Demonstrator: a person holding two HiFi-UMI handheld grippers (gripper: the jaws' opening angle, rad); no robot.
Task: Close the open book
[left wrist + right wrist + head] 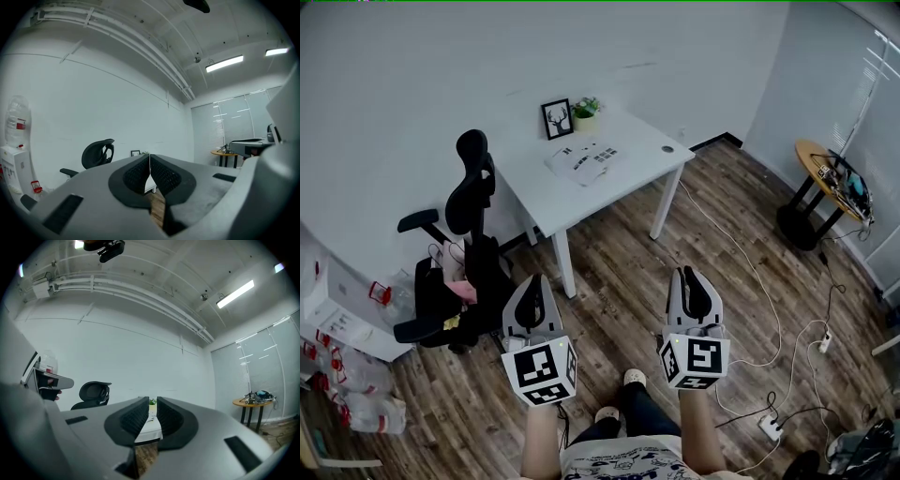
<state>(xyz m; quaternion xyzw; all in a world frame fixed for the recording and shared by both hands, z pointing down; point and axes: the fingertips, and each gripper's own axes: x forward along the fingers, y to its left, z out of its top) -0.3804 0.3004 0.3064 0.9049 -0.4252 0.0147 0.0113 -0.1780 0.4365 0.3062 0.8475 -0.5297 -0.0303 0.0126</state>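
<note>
The open book [586,159] lies flat on the white desk [628,178] against the far wall, its pages facing up. A small framed picture [557,118] and a potted plant [585,111] stand behind it. My left gripper [534,281] and right gripper [689,274] hover side by side over the wood floor, well short of the desk, both pointing level toward it. Each is shut with nothing between its pads. In the right gripper view the desk [149,428] and the book [151,417] show just past the jaws.
A black office chair [464,244] with clothes on its seat stands left of the desk. A round side table [827,173] with devices is at the right. Cables and a power strip [769,427] lie on the floor at the right. Boxes and water bottles [337,366] crowd the left.
</note>
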